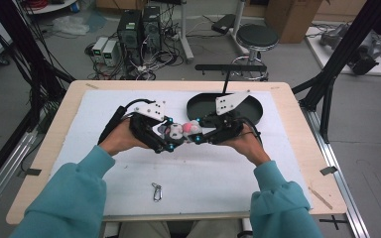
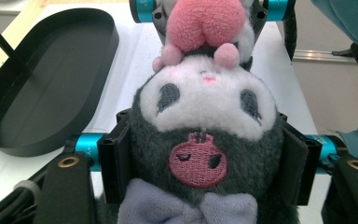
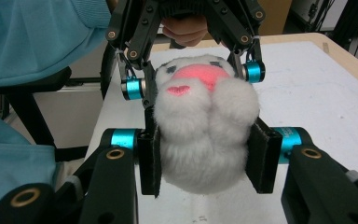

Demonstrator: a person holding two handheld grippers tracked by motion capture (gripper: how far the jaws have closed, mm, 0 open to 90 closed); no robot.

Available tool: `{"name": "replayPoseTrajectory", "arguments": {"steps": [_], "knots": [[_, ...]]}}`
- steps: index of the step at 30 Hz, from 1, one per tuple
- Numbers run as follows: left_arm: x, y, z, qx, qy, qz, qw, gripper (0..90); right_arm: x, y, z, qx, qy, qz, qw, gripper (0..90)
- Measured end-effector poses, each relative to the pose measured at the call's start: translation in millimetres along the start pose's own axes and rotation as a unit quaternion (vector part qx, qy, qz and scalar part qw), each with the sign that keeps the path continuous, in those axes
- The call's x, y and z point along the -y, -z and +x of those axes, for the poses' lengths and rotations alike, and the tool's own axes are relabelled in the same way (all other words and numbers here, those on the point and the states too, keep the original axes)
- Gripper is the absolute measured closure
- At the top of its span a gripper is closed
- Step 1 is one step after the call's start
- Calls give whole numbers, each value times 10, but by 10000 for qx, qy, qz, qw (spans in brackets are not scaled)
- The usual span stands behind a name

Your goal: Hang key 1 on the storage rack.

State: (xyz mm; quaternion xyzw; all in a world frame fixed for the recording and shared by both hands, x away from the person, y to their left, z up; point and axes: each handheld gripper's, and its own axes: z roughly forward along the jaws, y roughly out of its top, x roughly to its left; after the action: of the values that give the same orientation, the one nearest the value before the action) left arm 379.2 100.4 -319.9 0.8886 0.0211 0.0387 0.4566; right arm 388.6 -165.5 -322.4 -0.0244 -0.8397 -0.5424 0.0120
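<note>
A plush toy (image 1: 181,130) with a dark grey hood, a white face and pink parts hangs above the white mat (image 1: 203,173) between both grippers. My left gripper (image 1: 167,135) is shut on its head; in the left gripper view the pads (image 2: 114,163) press the hood on both sides of the toy (image 2: 205,112). My right gripper (image 1: 199,132) faces it from the right, shut on the toy's white fluffy lower body (image 3: 205,140), and its pads (image 3: 261,156) dent the fur. The left gripper (image 3: 193,79) grips the far end there.
A black oval tray (image 1: 250,111) lies on the mat just behind the right gripper, also seen as the tray (image 2: 42,93) in the left gripper view. A small metal clip (image 1: 157,192) lies near the front edge. Computers, cables and a stool (image 1: 257,35) stand beyond the table.
</note>
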Motion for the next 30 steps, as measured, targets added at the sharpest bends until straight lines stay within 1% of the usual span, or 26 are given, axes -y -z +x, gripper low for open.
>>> {"name": "replayPoseTrajectory", "arguments": {"steps": [2, 3, 4, 5, 6, 7, 9, 10, 11, 12, 14, 15, 16, 18, 21, 22, 23, 24, 25, 27, 28, 29, 30], "knots": [[2, -1, -2, -26, -33, -22, 10000, 314, -3, 3, 4, 39, 18, 2, 10000, 558], [2, -6, -2, -70, -23, -76, 9999, 291, -3, 7, 12, 24, -28, 11, 10000, 558], [-2, -17, -15, -372, 16, -101, 9993, 190, -4, 9, 5, 47, 2, -17, 10000, 558], [-6, -20, -17, -566, 91, -120, 9983, 41, -6, 15, 6, 86, 8, -8, 10000, 558], [0, -12, -6, -531, 177, -170, 9983, 17, -5, 22, 7, 122, 1, -12, 9999, 558], [2, 5, 7, -516, 198, -197, 9983, 17, -3, 31, 7, 122, -21, 3, 9999, 558], [9, 37, 14, -614, 246, -272, 9974, 17, -2, 49, 4, 186, -16, -9, 9998, 558], [14, 53, 16, -555, 242, -305, 9977, 17, -3, 62, 3, 237, -14, -24, 9997, 558], [18, 73, 12, -594, 208, -314, 9975, 17, -2, 78, 5, 257, -39, -21, 9997, 558], [20, 84, 5, -690, 218, -330, 9968, 17, 1, 105, -1, 317, -35, -42, 9995, 558], [36, 124, 2, -783, 279, -429, 9956, 17, 4, 121, -6, 340, -45, -47, 9994, 558], [43, 140, 0, -830, 312, -446, 9951, 17, 6, 142, -9, 415, -57, -50, 9991, 558], [55, 163, -1, -870, 329, -506, 9944, 17, 8, 158, -11, 427, -73, -43, 9991, 558], [85, 213, -6, -922, 312, -629, 9933, 17, 9, 195, -15, 544, -60, -85, 9985, 557], [142, 286, -11, -1026, 358, -666, 9918, 17, 12, 251, -21, 740, -94, -144, 9971, 556], [164, 312, -15, -1089, 366, -680, 9910, 17, 14, 273, -22, 823, -148, -139, 9964, 556], [185, 338, -18, -1141, 387, -689, 9903, 17, 17, 295, -30, 938, -193, -182, 9952, 556], [208, 363, -24, -1187, 429, -731, 9893, 17, 21, 316, -36, 1003, -265, -224, 9944, 556], [240, 396, -30, -1246, 440, -792, 9881, 17, 23, 340, -44, 1116, -274, -261, 9930, 556], [286, 442, -43, -1317, 491, -843, 9865, 17, 29, 388, -54, 1335, -365, -324, 9898, 556], [303, 462, -46, -1348, 503, -842, 9860, 17, 33, 408, -57, 1418, -420, -356, 9884, 556], [330, 492, -54, -1386, 531, -888, 9849, 17, 36, 422, -55, 1458, -487, -368, 9874, 556], [346, 512, -57, -1411, 533, -892, 9845, 17, 44, 444, -62, 1559, -512, -446, 9854, 556]]}}
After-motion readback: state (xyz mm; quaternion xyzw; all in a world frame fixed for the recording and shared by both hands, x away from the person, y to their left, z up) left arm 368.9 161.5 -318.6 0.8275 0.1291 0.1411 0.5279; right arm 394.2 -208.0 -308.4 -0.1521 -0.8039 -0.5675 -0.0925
